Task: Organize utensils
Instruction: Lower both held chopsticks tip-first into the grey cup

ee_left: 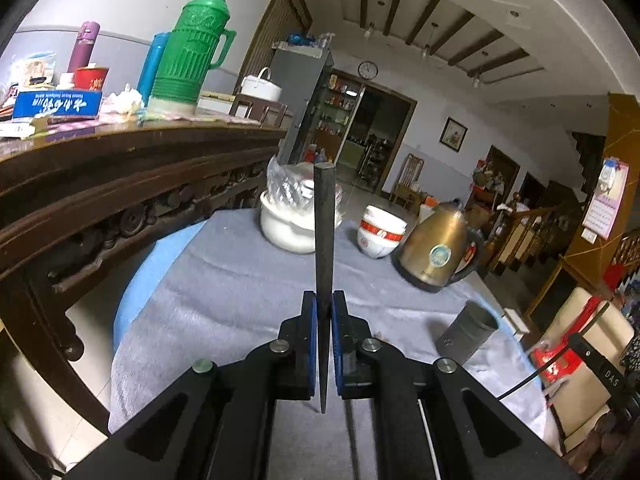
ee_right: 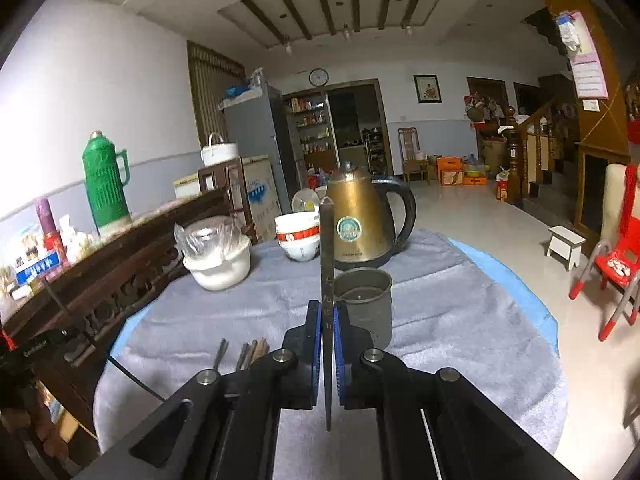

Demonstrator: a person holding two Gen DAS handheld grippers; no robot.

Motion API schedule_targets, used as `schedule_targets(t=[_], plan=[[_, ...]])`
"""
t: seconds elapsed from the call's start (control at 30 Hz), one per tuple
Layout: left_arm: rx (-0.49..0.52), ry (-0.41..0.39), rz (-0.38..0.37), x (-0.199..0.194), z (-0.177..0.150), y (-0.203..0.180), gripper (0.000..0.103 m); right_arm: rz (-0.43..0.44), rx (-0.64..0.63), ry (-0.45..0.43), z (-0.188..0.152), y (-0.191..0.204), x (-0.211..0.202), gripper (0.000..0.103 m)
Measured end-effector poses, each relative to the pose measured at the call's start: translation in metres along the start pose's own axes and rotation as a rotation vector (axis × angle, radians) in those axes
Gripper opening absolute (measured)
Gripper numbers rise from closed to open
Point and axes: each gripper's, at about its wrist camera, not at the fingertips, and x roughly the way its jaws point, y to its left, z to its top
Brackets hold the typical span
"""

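A soft, matt grey fleece cloth (ee_right: 248,312) covers the table. On it, behind a dull grey brushed-metal cup (ee_right: 366,300), stands a glossy brass-coloured metal kettle (ee_right: 360,224). Left of the kettle sit glazed white ceramic bowls (ee_right: 298,240). Each gripper clamps a matt dark chopstick (ee_left: 322,240), faintly grained.

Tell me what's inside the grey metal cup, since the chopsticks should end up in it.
In the right wrist view the grey metal cup shows only bare inner wall; no chopsticks stand in it. Its bottom is hidden by the rim.
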Motion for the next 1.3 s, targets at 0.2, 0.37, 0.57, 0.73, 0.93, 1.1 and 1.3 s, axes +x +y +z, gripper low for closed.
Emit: schedule_targets(t=[0.2,0.37,0.57,0.73,0.93,1.1,1.3], plan=[[-0.024,-0.042,-0.1,-0.009,0.026,-0.024,0.007,0.012,0.026,-0.096,0.023,-0.004,-0.026,0.006],[-0.005,-0.085,-0.23,-0.001,0.053,-0.075,0.007,0.0,0.027,-0.202,0.059,-0.01,-0.034,0.006],[0.054,-0.109,-0.339,0.028,0.075,-0.141,0.007,-0.032,0.056,-0.285,0.101,-0.027,-0.012,0.006],[0.084,-0.067,-0.371,0.07,0.08,-0.181,0.007,-0.044,0.05,-0.242,0.113,-0.034,0.029,0.006],[0.093,0.023,-0.35,0.122,0.063,-0.201,0.007,-0.044,0.058,-0.166,0.106,-0.046,0.073,0.006],[0.114,0.095,-0.328,0.154,0.048,-0.209,0.007,-0.041,0.063,-0.104,0.094,-0.055,0.102,0.006],[0.141,0.173,-0.304,0.175,0.029,-0.21,0.007,-0.032,0.057,0.01,0.076,-0.064,0.132,0.007]])
